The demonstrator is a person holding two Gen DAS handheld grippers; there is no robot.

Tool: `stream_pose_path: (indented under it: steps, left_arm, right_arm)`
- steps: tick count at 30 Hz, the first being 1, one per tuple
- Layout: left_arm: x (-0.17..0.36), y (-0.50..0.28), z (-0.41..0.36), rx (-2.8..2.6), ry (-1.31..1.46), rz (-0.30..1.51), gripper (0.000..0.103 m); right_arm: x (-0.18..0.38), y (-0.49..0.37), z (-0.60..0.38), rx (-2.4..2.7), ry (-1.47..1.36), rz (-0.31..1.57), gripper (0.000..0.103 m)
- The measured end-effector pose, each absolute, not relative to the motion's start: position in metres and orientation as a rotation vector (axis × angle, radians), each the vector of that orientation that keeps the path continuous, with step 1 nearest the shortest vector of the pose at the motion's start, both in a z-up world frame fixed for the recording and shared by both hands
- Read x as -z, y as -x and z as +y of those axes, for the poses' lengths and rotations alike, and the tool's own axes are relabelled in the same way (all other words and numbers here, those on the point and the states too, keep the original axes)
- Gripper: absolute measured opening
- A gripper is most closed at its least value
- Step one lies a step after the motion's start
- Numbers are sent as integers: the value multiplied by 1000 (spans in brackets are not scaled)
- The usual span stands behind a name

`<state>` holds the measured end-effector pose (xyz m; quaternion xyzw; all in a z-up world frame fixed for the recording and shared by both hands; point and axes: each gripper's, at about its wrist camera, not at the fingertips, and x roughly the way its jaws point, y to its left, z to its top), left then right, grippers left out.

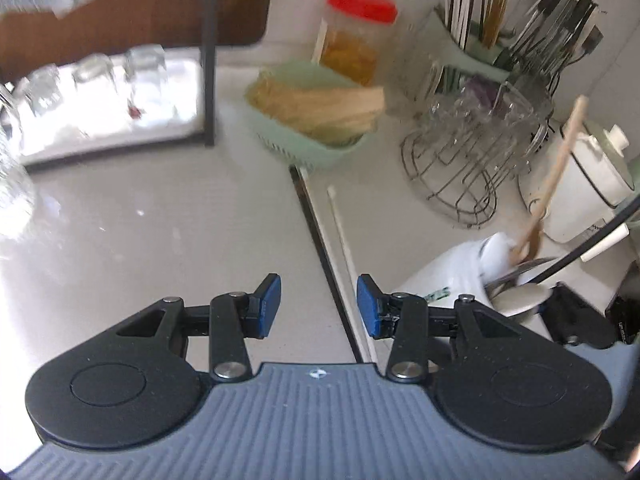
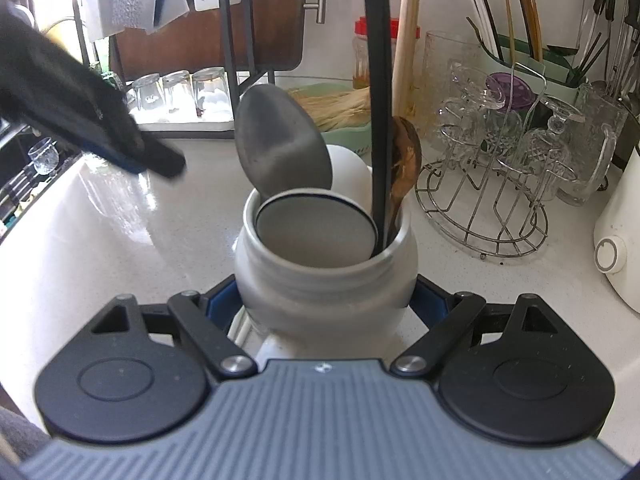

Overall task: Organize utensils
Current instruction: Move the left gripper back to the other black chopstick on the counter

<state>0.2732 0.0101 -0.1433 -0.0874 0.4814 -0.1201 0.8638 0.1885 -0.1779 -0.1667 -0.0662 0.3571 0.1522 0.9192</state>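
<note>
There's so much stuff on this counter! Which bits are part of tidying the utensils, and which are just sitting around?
Part of the job:
white crock, held in the right gripper
metal ladle, wooden spoon, black-handled utensil standing in it
loose white chopstick
left gripper, empty

Just sitting around:
wire glass rack
red-lidded jar
green basket

A pale, glossy bench (image 2: 120, 216) carries a white ceramic crock (image 2: 326, 280) of utensils, a wire glass rack (image 2: 486, 216), a green basket (image 1: 316, 152), a red-lidded jar (image 1: 358, 36), a white chopstick (image 1: 344, 236) lying flat, and a dark-framed tray (image 1: 120, 152) of upturned glasses.
</note>
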Motion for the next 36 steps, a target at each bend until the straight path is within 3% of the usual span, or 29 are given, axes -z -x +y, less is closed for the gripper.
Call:
stream_pose_path:
  steps: [11, 23, 27, 35, 36]
  left_arm:
    - [199, -307, -20, 264, 134, 1096, 46]
    - [211, -310, -40, 236, 9, 1089, 46]
    - [210, -307, -40, 230, -5, 1086, 36]
    - [210, -305, -41, 235, -31, 1073, 34]
    - [210, -306, -43, 234, -44, 1072, 30]
  right_arm:
    - [167, -191, -186, -310, 138, 739, 91]
    - [166, -192, -189, -327, 143, 736, 91]
    - [167, -192, -189, -328, 140, 735, 91]
    - [166, -192, -189, -327, 138, 735, 91]
    - [166, -192, -189, -326, 138, 735, 91]
